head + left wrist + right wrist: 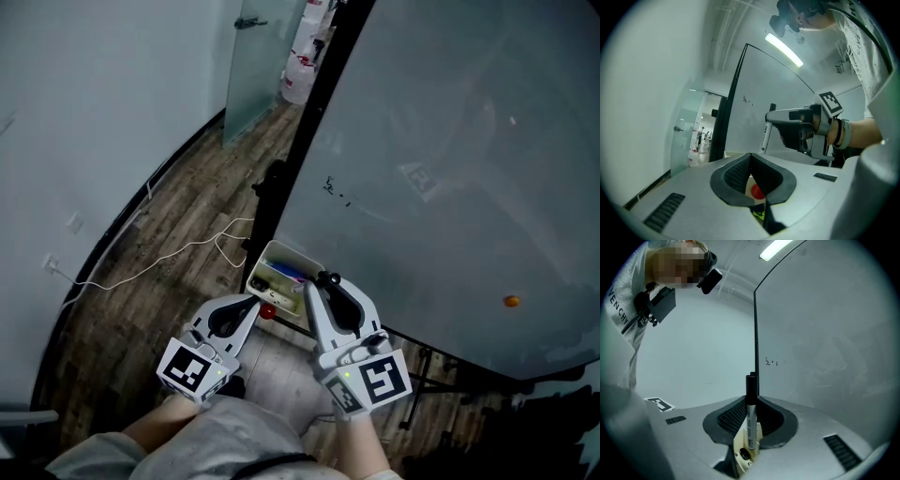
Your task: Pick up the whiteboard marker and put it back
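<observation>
A whiteboard marker (750, 427) with a white body and black cap stands upright between the jaws of my right gripper (751, 401), which is shut on it. In the head view the right gripper (323, 281) hangs over the white marker tray (283, 251) at the whiteboard's lower left corner, with several markers lying in it. From the left gripper view the marker (764, 138) points down below the right gripper (787, 117). My left gripper (251, 302) is just left of the tray, its pads (740, 171) together and nothing held.
The big whiteboard (450, 141) fills the right side, with small scribbles and an orange magnet (511, 301). A red round object (267, 310) sits by the tray's near edge. A white cable (169, 258) runs over the wood floor. A glass door (253, 56) stands farther back.
</observation>
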Tool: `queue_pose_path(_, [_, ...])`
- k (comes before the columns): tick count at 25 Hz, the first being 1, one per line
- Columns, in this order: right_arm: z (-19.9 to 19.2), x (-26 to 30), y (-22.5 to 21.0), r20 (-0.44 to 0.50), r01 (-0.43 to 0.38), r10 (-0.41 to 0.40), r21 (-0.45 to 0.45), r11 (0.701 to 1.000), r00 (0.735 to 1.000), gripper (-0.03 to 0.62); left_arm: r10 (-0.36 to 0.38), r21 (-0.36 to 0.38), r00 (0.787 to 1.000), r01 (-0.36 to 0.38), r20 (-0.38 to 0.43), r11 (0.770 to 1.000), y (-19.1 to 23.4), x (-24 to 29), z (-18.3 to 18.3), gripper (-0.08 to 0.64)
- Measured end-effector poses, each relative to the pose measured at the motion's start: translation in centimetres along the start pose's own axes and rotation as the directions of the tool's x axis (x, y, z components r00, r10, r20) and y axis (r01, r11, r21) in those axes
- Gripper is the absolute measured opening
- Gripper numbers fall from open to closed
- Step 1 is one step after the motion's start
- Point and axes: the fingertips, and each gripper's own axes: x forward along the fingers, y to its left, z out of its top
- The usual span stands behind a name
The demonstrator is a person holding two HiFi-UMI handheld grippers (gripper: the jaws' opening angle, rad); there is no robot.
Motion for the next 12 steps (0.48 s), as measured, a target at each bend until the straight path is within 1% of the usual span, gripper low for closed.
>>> queue_pose_path(12, [-3.9,0.5,-0.3,-0.065,-0.003,0.006,0.036,0.999,0.998,0.077,0.077,-0.012,0.996,-0.078,-0.040,0.997,2.0,-1.0,-2.1,0.015])
